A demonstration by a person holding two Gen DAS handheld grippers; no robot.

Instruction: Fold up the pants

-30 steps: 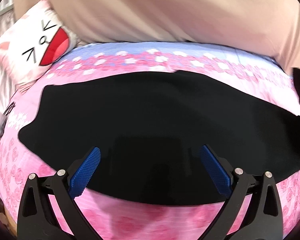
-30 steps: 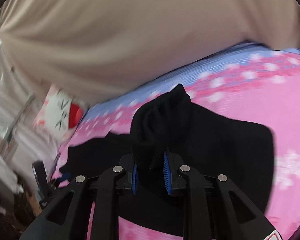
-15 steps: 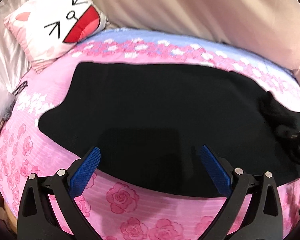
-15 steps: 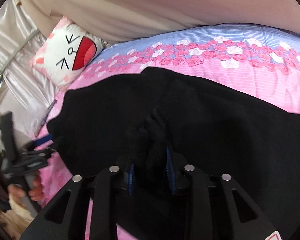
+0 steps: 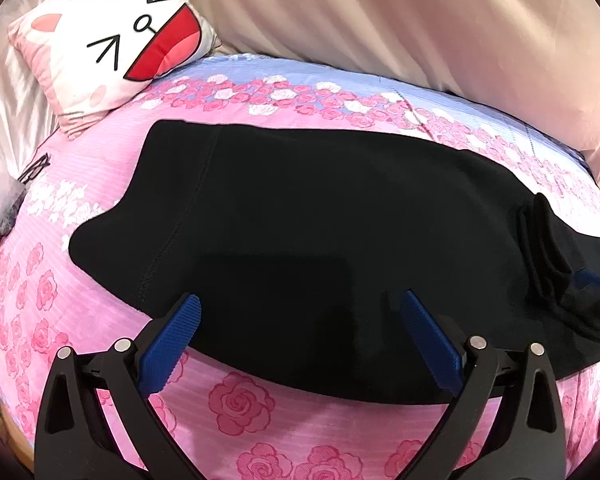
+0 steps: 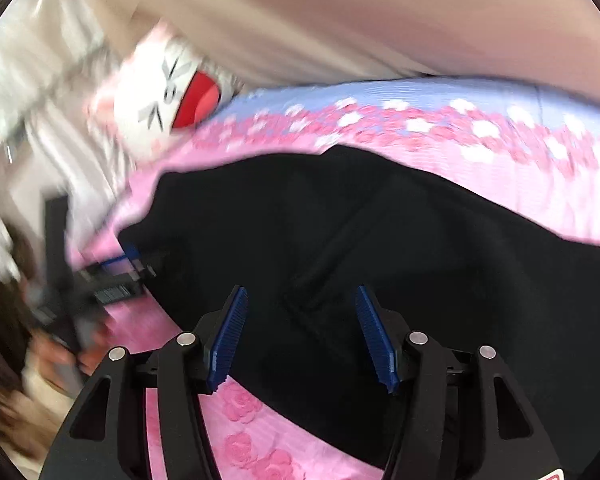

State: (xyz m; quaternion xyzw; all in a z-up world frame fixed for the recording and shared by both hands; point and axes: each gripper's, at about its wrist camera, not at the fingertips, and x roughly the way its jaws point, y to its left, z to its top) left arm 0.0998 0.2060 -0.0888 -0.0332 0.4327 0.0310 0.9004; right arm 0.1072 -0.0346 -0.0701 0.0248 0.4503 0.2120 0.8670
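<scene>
Black pants [image 5: 320,232] lie flat across the pink rose-print bedspread [image 5: 236,404], long axis running left-right in the left wrist view, near edge just above the print of big roses. Visible stitched seam [image 5: 172,236] runs down the left part. At the right end a bunched, rumpled wad of the same black fabric [image 5: 540,256] sits on top of the flat layer, with the blue pad of the right gripper just beside it at frame edge.

Left gripper [image 5: 300,340]: jaws spread wide, 2 blue ribbed pads well apart, nothing between them but the near hem of the pants below; no grip on cloth.

Right gripper [image 6: 300,332]: jaws opening, about half spread; black fabric lies under and between the pads, but the pads do not press on it. This view is motion-blurred. A raised fold ridge [image 6: 340,240] runs diagonally ahead of the fingers.

Outward: cat-face pillow [image 5: 116,44] with red mouth at the far left corner of the bed, touching the bedspread's blue-striped band [image 5: 340,76]. Beige curtain [image 5: 420,20] behind the bed. Dark eyeglasses [image 5: 34,166] on the left edge of the bedspread. In the right wrist view the left gripper and a person's hand [image 6: 56,344] show blurred at far left.
</scene>
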